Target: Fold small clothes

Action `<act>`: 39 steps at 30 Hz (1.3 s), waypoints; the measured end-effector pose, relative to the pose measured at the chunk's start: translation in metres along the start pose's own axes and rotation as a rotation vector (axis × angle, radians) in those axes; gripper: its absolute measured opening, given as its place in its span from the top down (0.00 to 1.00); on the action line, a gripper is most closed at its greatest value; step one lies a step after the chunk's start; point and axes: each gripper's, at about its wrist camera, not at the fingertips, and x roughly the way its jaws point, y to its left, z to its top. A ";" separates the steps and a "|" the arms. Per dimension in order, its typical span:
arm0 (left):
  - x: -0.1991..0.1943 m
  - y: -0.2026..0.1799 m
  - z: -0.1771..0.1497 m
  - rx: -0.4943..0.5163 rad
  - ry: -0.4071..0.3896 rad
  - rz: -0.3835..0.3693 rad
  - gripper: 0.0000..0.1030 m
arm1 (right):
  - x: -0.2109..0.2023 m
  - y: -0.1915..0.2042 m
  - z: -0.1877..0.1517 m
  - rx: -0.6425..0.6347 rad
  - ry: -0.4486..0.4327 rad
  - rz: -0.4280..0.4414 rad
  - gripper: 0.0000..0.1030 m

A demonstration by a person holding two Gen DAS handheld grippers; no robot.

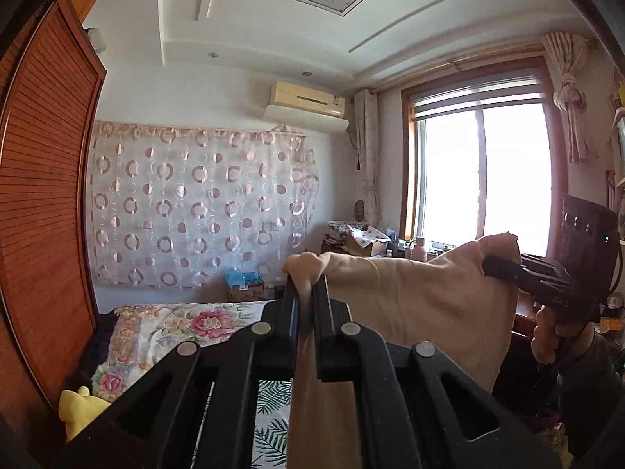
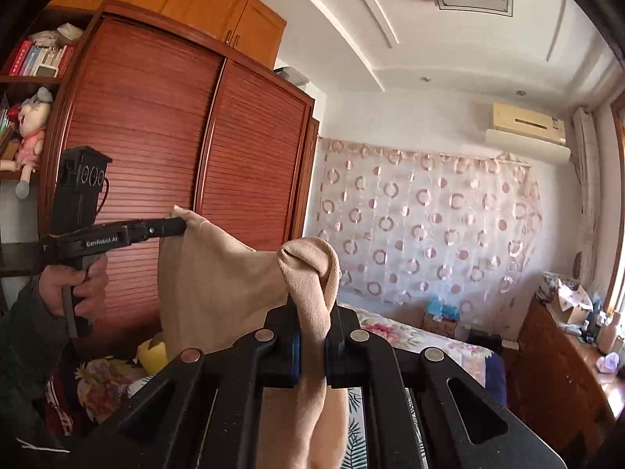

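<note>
**Beige garment held aloft by two corners**

L gripper [image 1: 306,293]: jaws clamped on a bunched corner of the beige garment [image 1: 422,305]; R gripper [image 2: 312,312]: likewise pinched on the opposite corner; cloth stretched between them in mid-air, rest hanging down above the bed [image 1: 175,324]. Handling, my guess: light, soft ribbed knit, limp, no stiffness, sags in the middle; not fragile, but thin bunches could slip out. Best hold pts: corners or hem edge, w/ tension kept even.

Left wrist view aimed level toward window [image 1: 484,172], right wrist view toward wardrobe [image 2: 187,148], circle-patterned wall curtain [image 1: 195,203] shared, cloth seen close.
</note>
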 end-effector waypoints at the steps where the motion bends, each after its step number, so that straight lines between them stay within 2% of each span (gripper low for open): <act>1: 0.007 0.009 -0.002 -0.006 0.012 0.013 0.93 | 0.005 -0.002 -0.008 0.001 0.014 -0.001 0.92; 4: 0.034 0.029 -0.018 -0.011 0.050 0.060 0.93 | 0.036 -0.016 -0.015 0.010 0.075 0.009 0.92; 7: 0.079 0.055 -0.045 -0.022 0.115 0.096 0.93 | 0.090 -0.034 -0.032 0.022 0.164 0.015 0.92; 14: 0.208 0.107 -0.133 -0.029 0.304 0.189 0.93 | 0.242 -0.088 -0.115 0.101 0.402 0.016 0.92; 17: 0.247 0.119 -0.164 -0.040 0.373 0.213 0.93 | 0.287 -0.107 -0.144 0.134 0.476 0.005 0.92; 22: 0.281 0.127 -0.193 -0.052 0.458 0.235 0.93 | 0.341 -0.132 -0.163 0.181 0.549 -0.022 0.92; 23: 0.283 0.126 -0.195 -0.057 0.475 0.233 0.90 | 0.349 -0.137 -0.167 0.191 0.565 -0.030 0.92; 25: 0.283 0.126 -0.202 -0.065 0.506 0.223 0.75 | 0.372 -0.135 -0.171 0.199 0.596 -0.051 0.84; 26: 0.282 0.127 -0.208 -0.071 0.513 0.217 0.70 | 0.376 -0.137 -0.173 0.196 0.607 -0.063 0.76; 27: 0.280 0.127 -0.208 -0.076 0.517 0.209 0.58 | 0.383 -0.131 -0.171 0.191 0.613 -0.068 0.73; 28: 0.277 0.127 -0.211 -0.083 0.524 0.195 0.51 | 0.384 -0.121 -0.170 0.190 0.615 -0.067 0.73; 29: 0.273 0.125 -0.216 -0.090 0.544 0.182 0.49 | 0.385 -0.112 -0.165 0.191 0.618 -0.063 0.69; 30: 0.268 0.123 -0.222 -0.091 0.563 0.177 0.48 | 0.382 -0.106 -0.167 0.195 0.627 -0.065 0.65; 37: 0.214 0.105 -0.257 -0.060 0.639 0.171 0.47 | 0.316 -0.069 -0.180 0.211 0.671 -0.001 0.63; 39: 0.198 0.099 -0.269 -0.051 0.665 0.169 0.47 | 0.296 -0.060 -0.186 0.224 0.696 0.022 0.53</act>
